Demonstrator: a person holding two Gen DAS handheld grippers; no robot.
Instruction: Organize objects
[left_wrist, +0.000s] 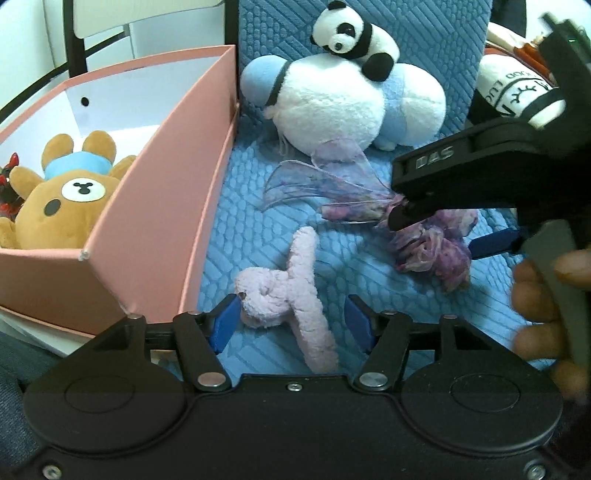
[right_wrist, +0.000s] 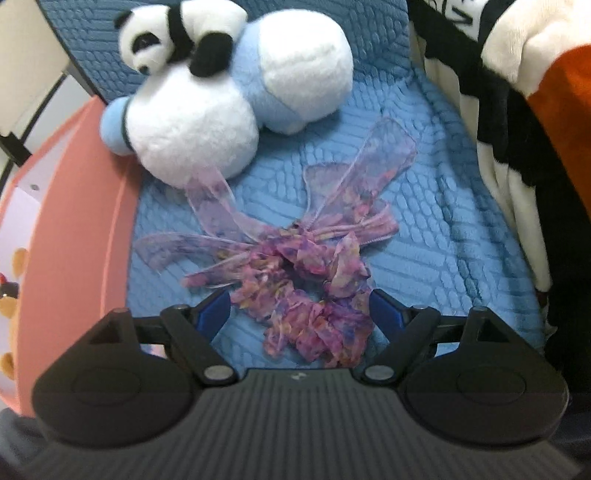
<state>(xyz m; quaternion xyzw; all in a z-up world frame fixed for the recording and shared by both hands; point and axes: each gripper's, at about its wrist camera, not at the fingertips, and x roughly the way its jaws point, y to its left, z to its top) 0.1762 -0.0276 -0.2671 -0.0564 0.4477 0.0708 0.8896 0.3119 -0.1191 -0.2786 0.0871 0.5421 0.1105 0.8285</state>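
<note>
My left gripper (left_wrist: 291, 323) is open, its blue pads on either side of a fluffy lilac hair claw (left_wrist: 291, 295) lying on the blue cushion. My right gripper (right_wrist: 301, 312) is open around a purple floral scrunchie with sheer ribbons (right_wrist: 306, 280); it also shows in the left wrist view (left_wrist: 432, 243), where the right gripper (left_wrist: 447, 225) reaches down onto it. A pink box (left_wrist: 162, 177) stands at the left holding a brown teddy bear (left_wrist: 62, 199). A white and blue plush (left_wrist: 347, 99) with a small panda (left_wrist: 354, 37) on top sits behind.
A blue quilted cushion (left_wrist: 240, 206) covers the seat and backrest. A black and white plush with lettering (left_wrist: 517, 96) and an orange one (right_wrist: 561, 122) lie at the right. A red and black toy (left_wrist: 7, 184) sits in the box's left corner.
</note>
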